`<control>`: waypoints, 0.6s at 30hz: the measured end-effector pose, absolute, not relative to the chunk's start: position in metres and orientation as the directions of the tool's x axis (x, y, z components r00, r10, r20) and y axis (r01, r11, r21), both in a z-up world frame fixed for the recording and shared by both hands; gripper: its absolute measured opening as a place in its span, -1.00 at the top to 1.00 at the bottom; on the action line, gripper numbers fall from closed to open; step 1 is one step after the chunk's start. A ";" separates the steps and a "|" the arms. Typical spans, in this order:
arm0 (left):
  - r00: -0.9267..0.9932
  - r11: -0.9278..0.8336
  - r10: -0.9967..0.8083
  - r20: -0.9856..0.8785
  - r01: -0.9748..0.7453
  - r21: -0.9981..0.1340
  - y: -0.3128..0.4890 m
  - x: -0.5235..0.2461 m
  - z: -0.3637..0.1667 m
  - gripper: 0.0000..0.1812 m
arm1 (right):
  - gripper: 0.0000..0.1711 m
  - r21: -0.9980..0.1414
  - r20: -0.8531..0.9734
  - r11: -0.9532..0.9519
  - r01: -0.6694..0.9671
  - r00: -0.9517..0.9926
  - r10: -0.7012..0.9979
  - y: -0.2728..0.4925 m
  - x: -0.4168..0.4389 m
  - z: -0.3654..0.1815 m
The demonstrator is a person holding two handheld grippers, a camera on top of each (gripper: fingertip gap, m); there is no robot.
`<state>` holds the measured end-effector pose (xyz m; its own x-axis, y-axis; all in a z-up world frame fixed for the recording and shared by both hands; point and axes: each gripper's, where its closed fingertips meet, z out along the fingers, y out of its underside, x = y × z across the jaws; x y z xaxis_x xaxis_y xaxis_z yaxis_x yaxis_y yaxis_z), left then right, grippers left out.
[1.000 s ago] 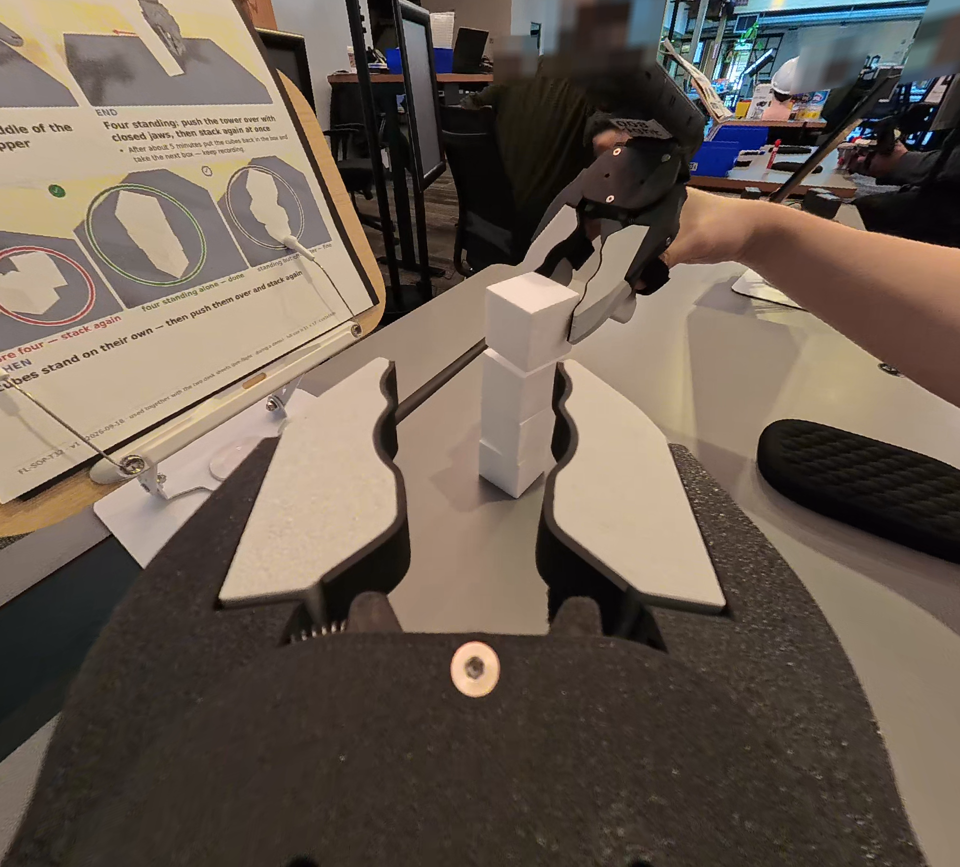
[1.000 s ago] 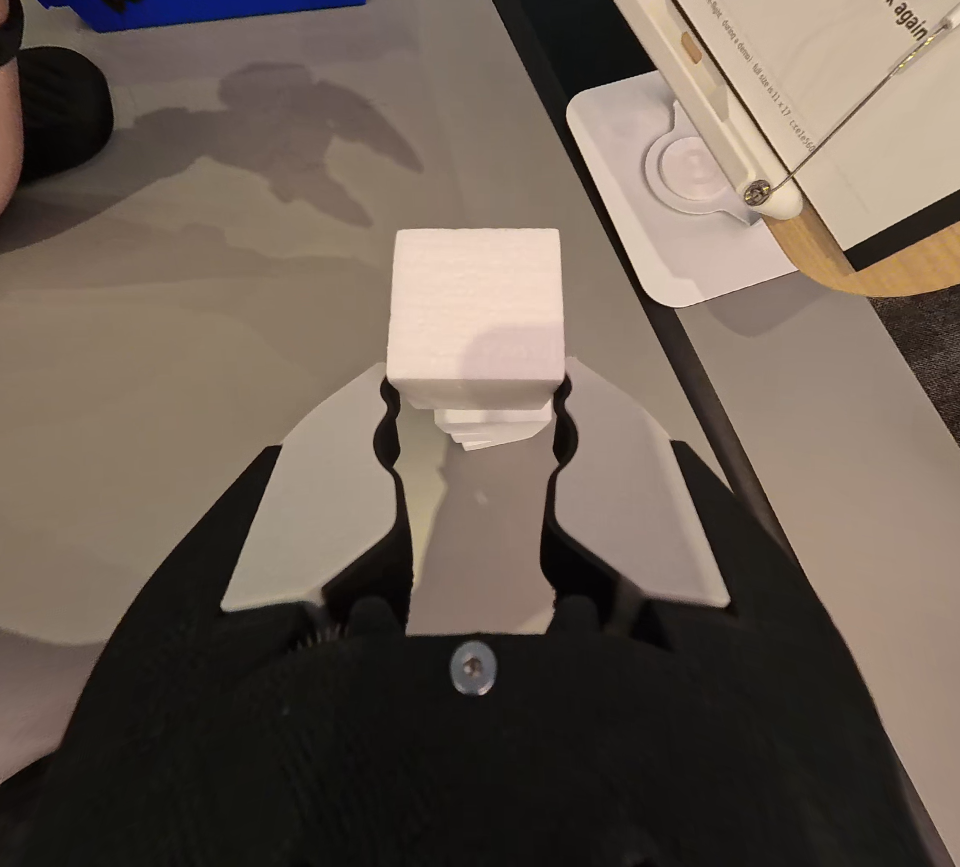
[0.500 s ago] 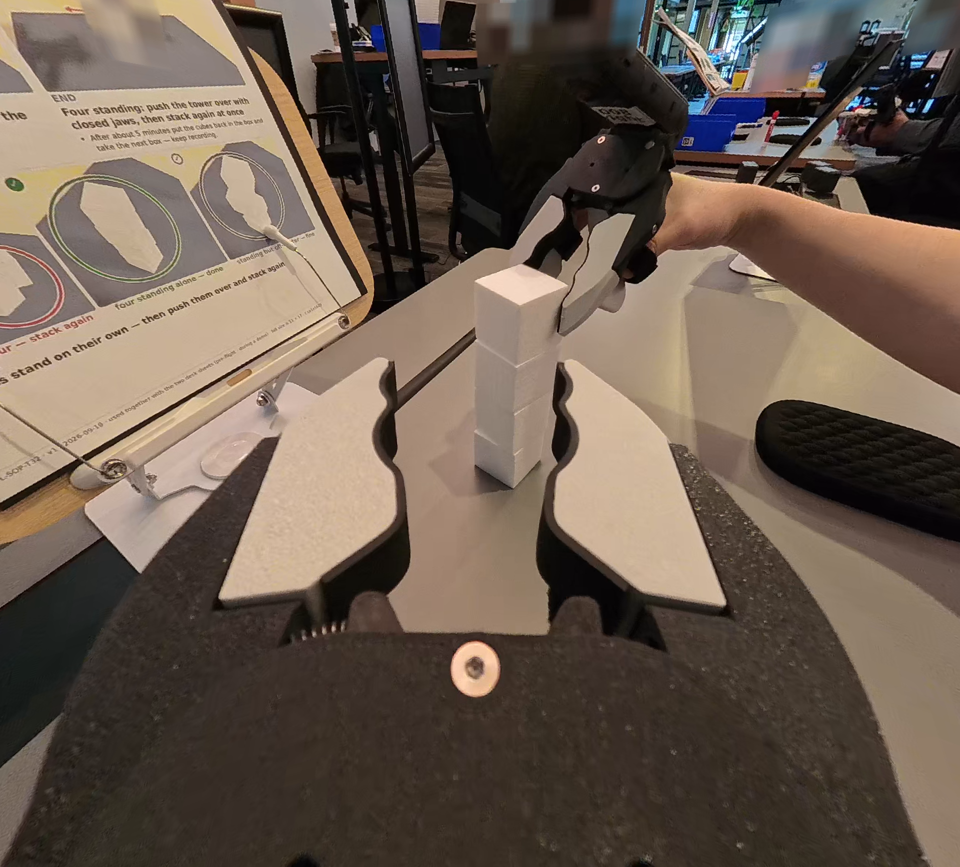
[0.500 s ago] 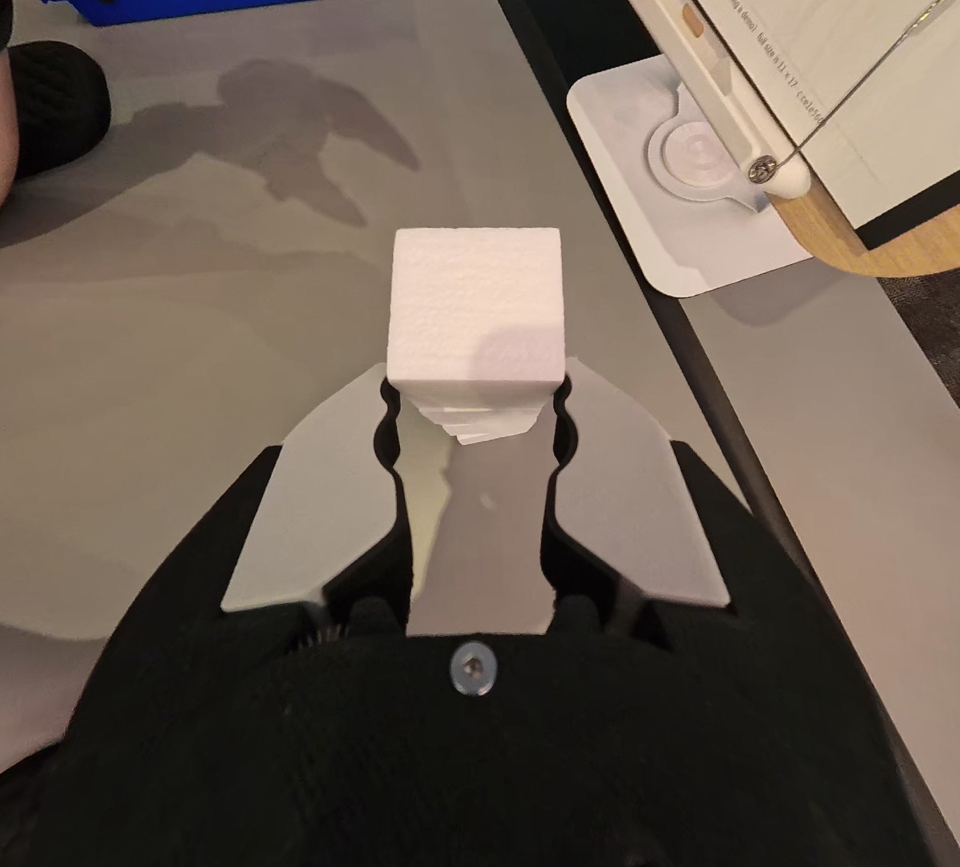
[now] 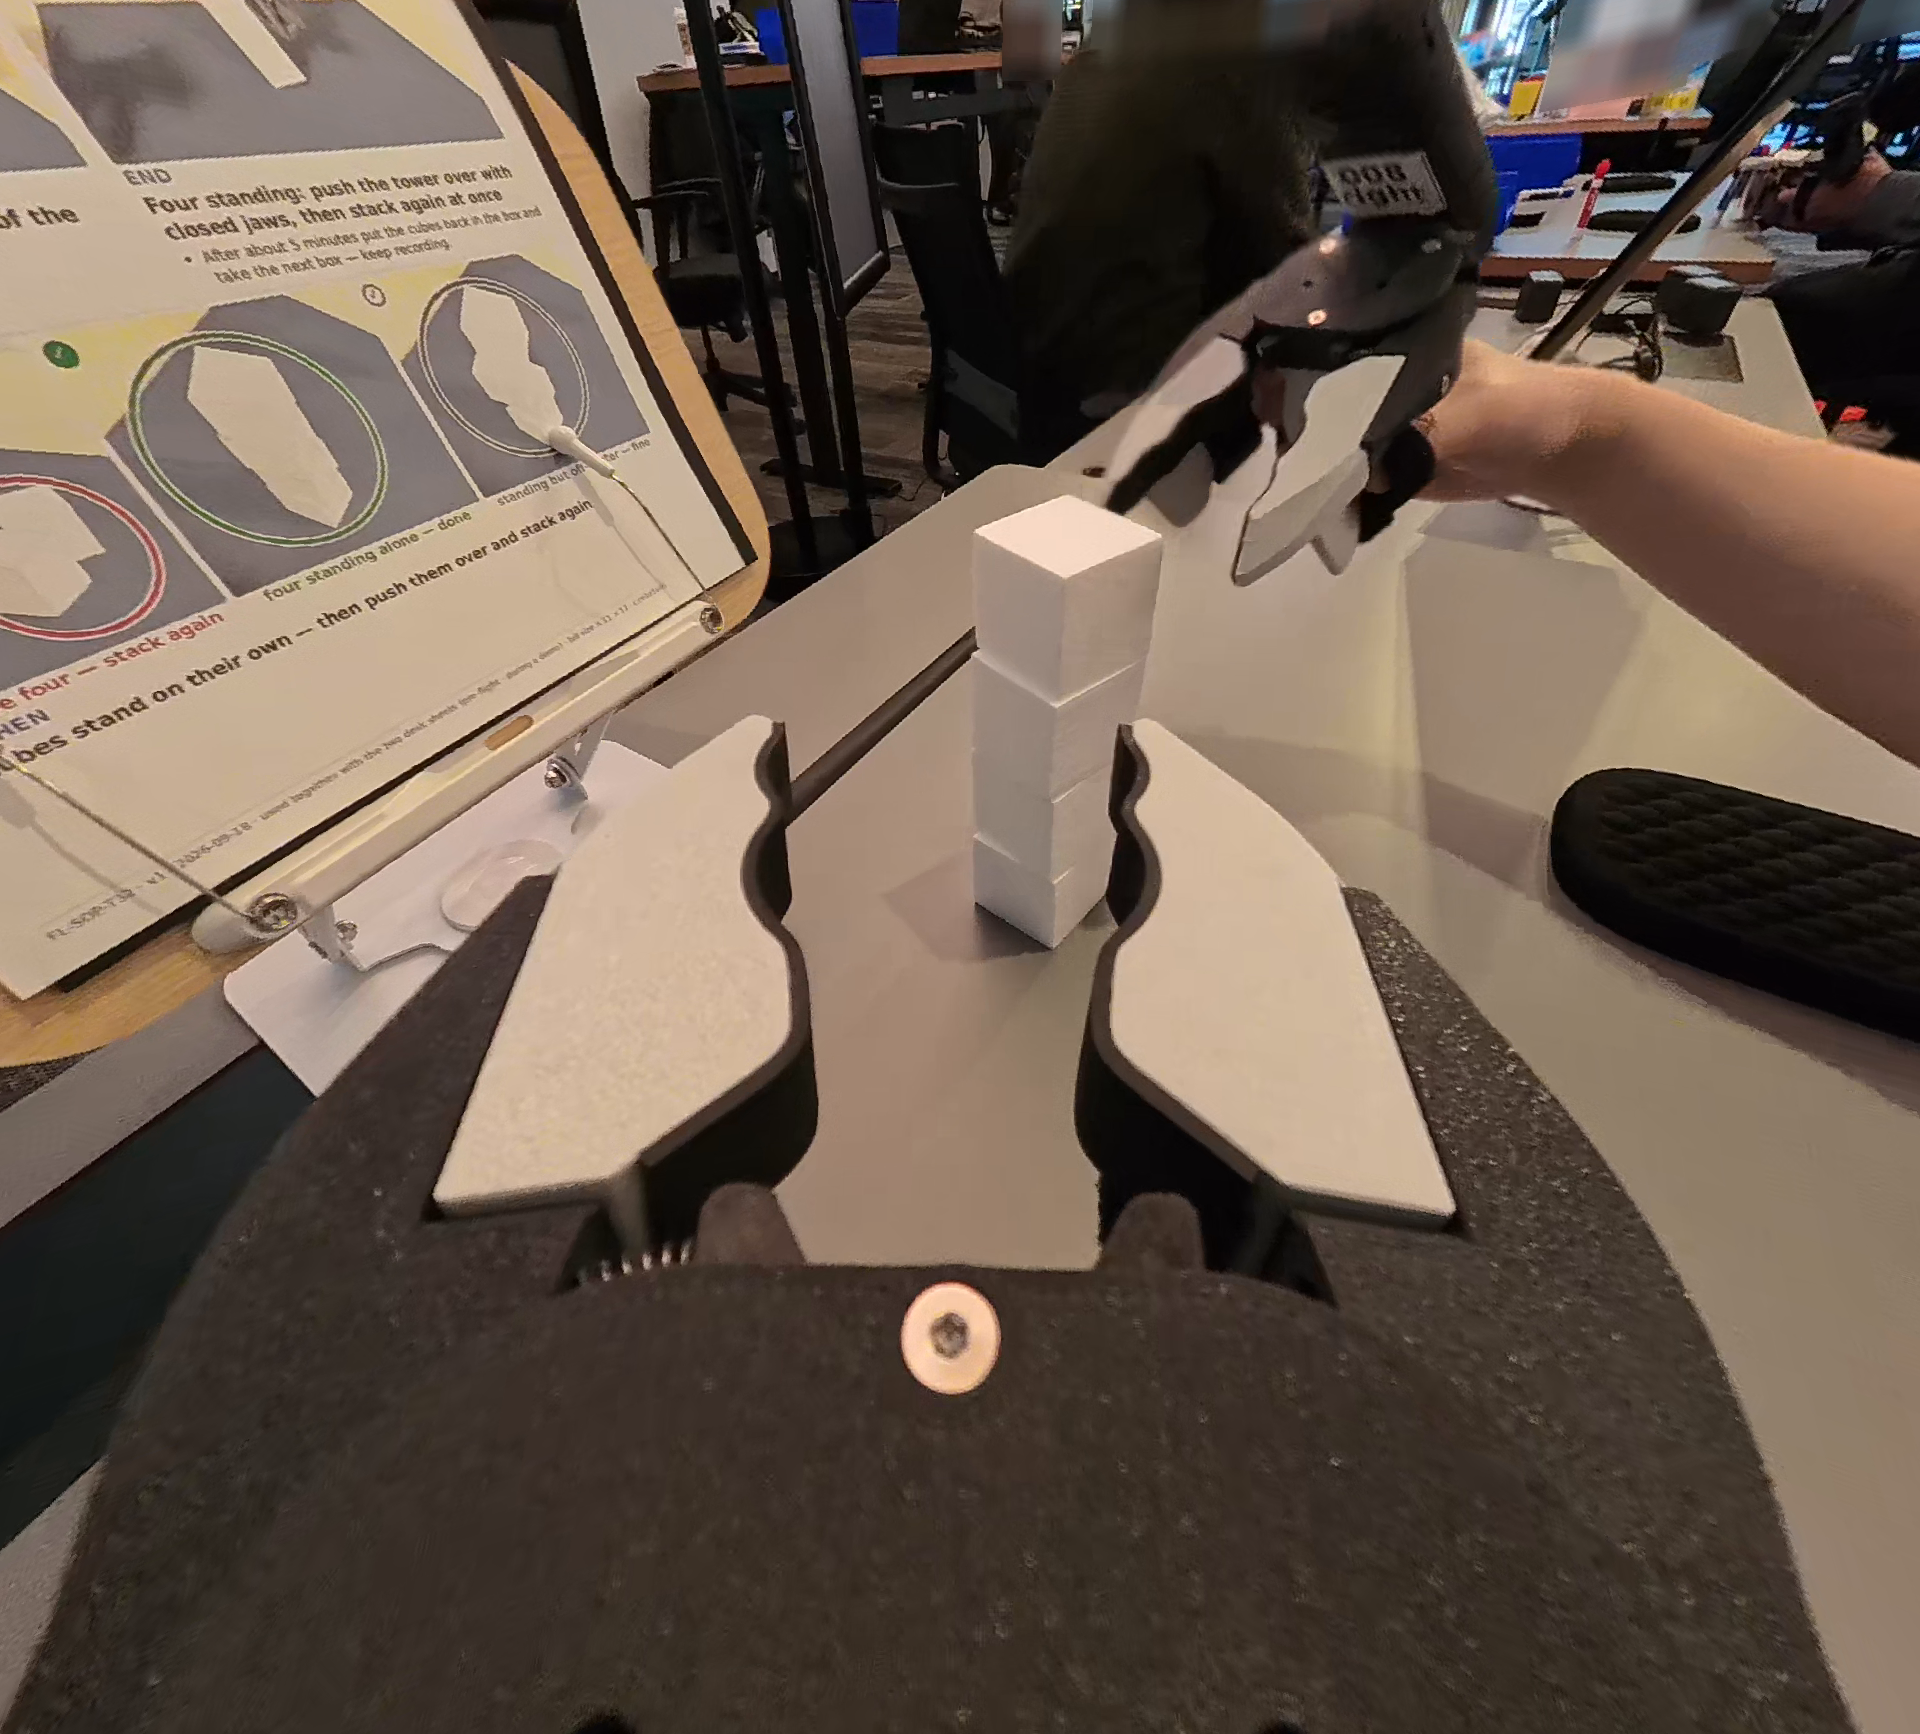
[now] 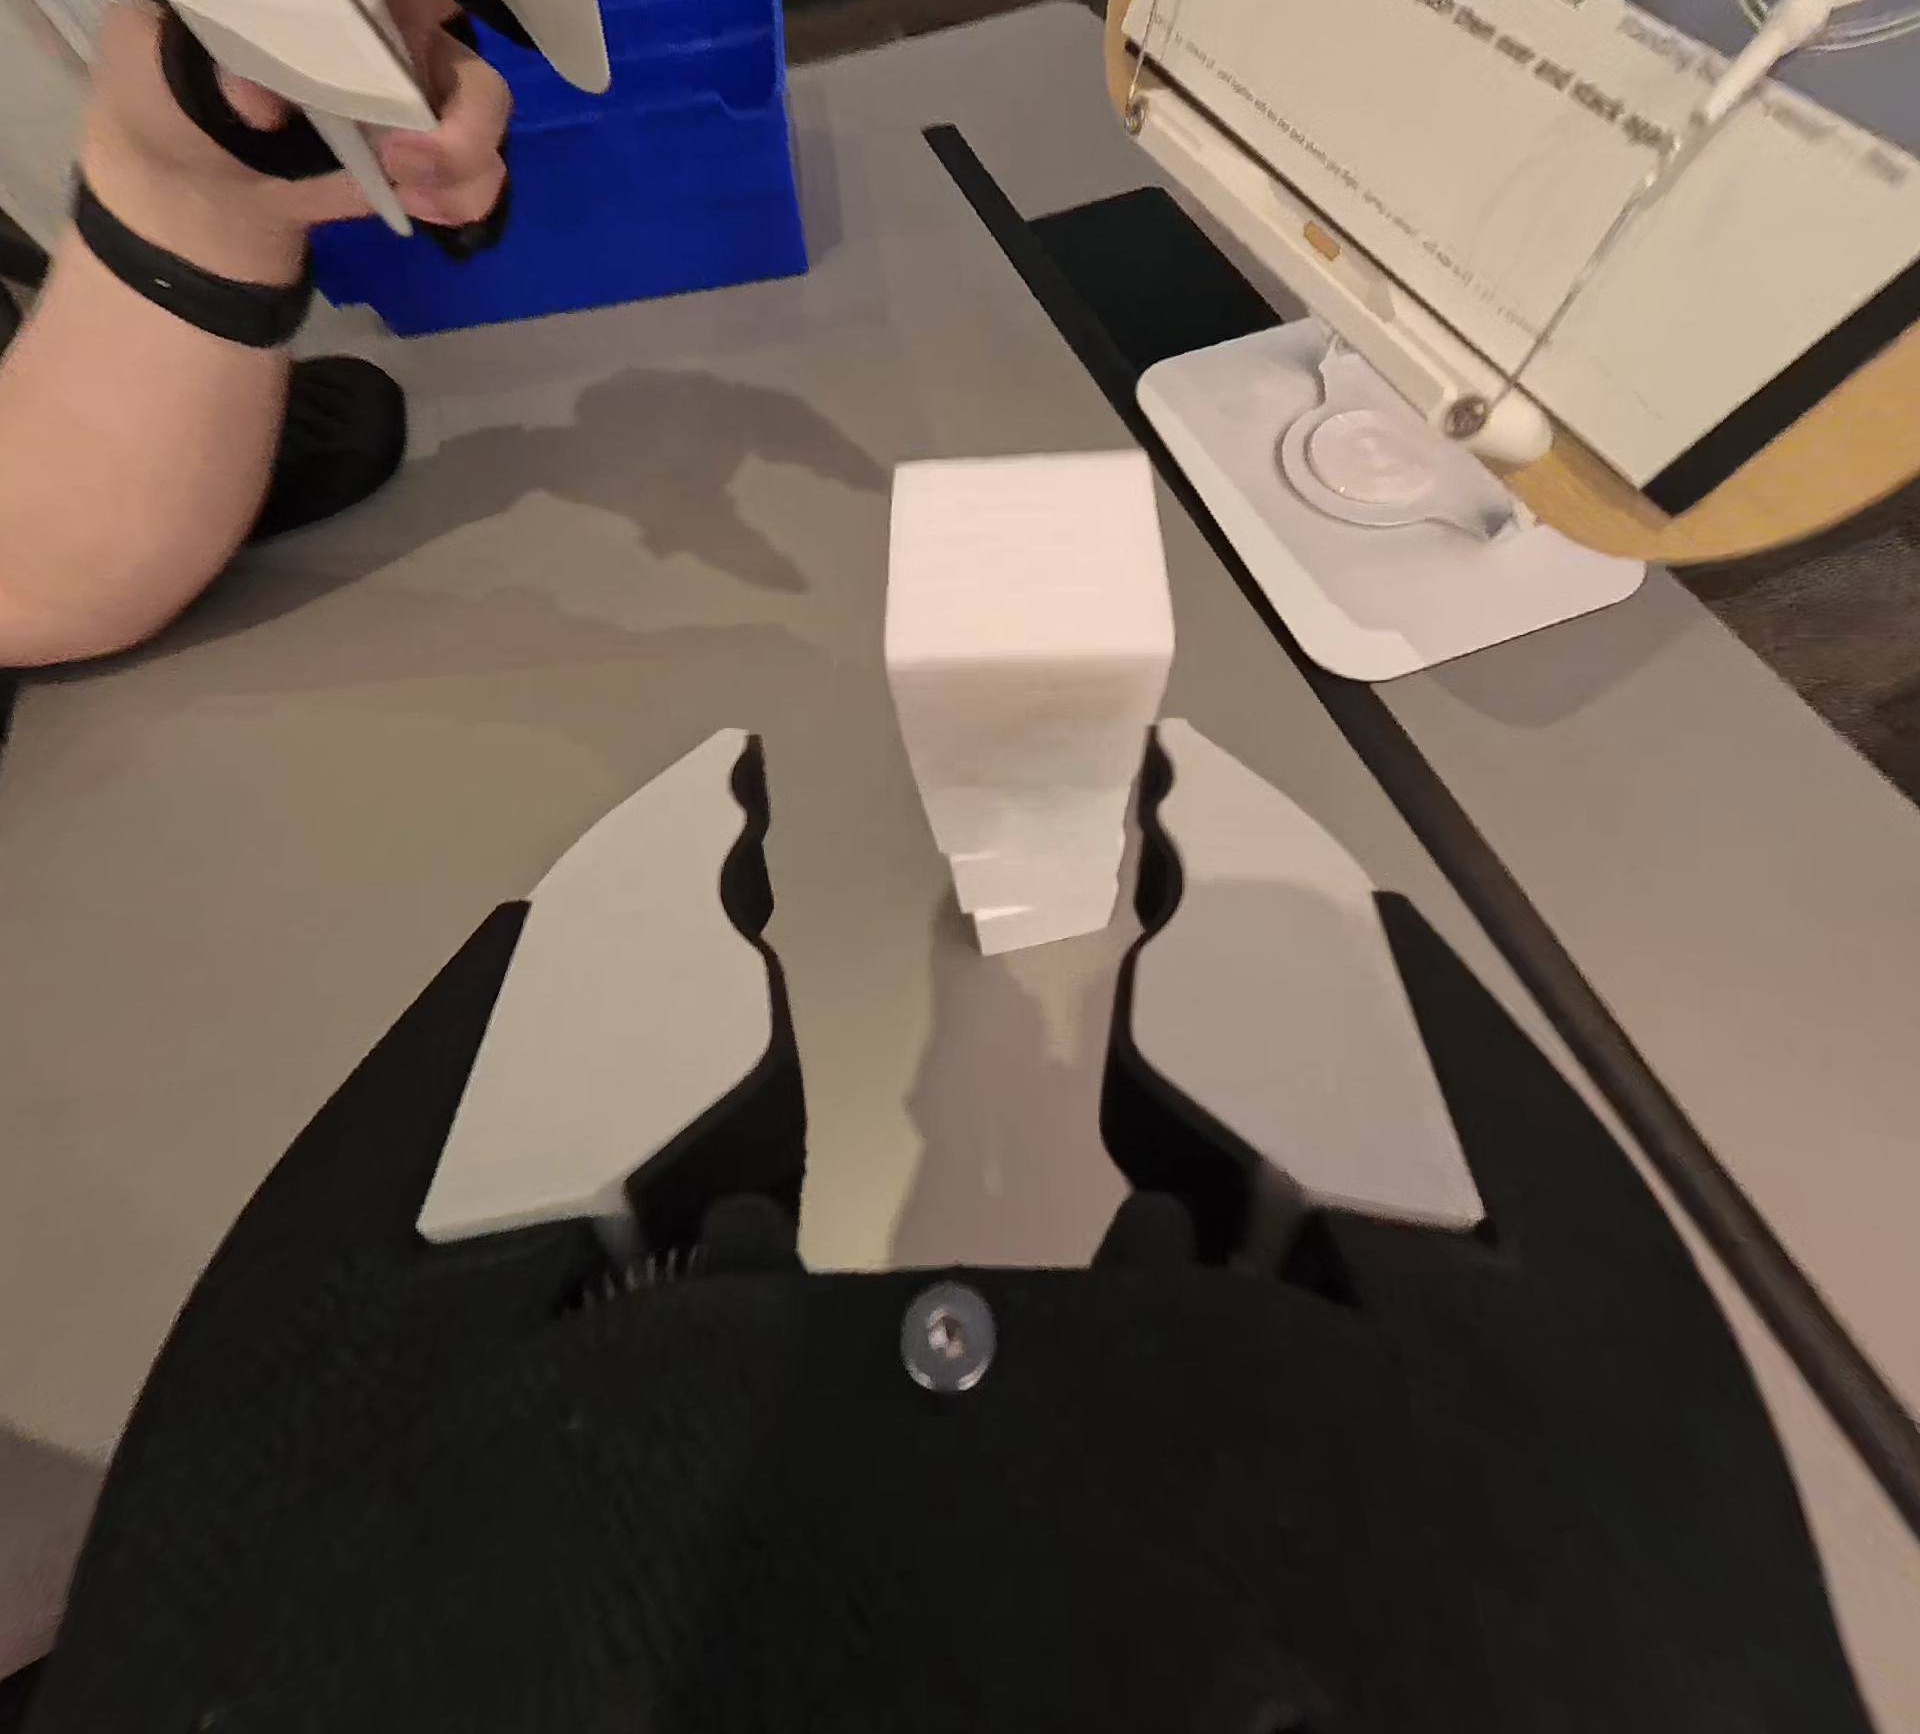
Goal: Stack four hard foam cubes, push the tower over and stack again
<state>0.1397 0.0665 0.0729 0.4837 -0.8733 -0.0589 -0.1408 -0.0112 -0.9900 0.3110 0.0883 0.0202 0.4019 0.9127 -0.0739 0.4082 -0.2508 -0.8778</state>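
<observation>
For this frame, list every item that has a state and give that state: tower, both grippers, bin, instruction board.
Foam cube tower: four high, upright, standing alone, slightly staggered.
Left gripper: open, empty, level with the tower's base.
Right gripper: open, empty, clear of the tower.
Blue bin: upright on the table.
Instruction board: propped tilted on its stand.

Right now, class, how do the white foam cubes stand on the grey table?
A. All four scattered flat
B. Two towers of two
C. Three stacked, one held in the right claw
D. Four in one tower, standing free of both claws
D: the tower of cubes stands alone, with the right claw open beside it and the left claw open around nothing.
</observation>
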 end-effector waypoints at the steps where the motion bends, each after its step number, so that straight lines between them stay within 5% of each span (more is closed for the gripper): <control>1: 0.487 -0.013 -0.872 -0.054 -0.135 -0.991 0.067 0.137 0.074 0.35 | 0.32 -0.879 -0.106 -0.283 0.383 0.421 0.901 0.088 0.321 0.014; 4: 0.497 -0.023 -0.867 -0.038 -0.116 -0.993 0.069 0.129 0.077 0.35 | 0.99 -0.754 -0.203 -0.545 0.366 0.659 0.724 0.107 0.377 -0.038; 9: 0.529 -0.045 -0.849 -0.010 -0.091 -0.995 0.078 0.109 0.077 0.36 | 0.99 -0.396 -0.381 -0.910 0.121 0.880 0.283 0.110 0.415 -0.127; 18: 0.576 -0.091 -0.813 0.091 0.029 -0.995 0.090 0.069 0.084 0.41 | 0.99 -0.341 -0.274 -0.901 0.267 0.889 0.367 0.131 0.354 -0.152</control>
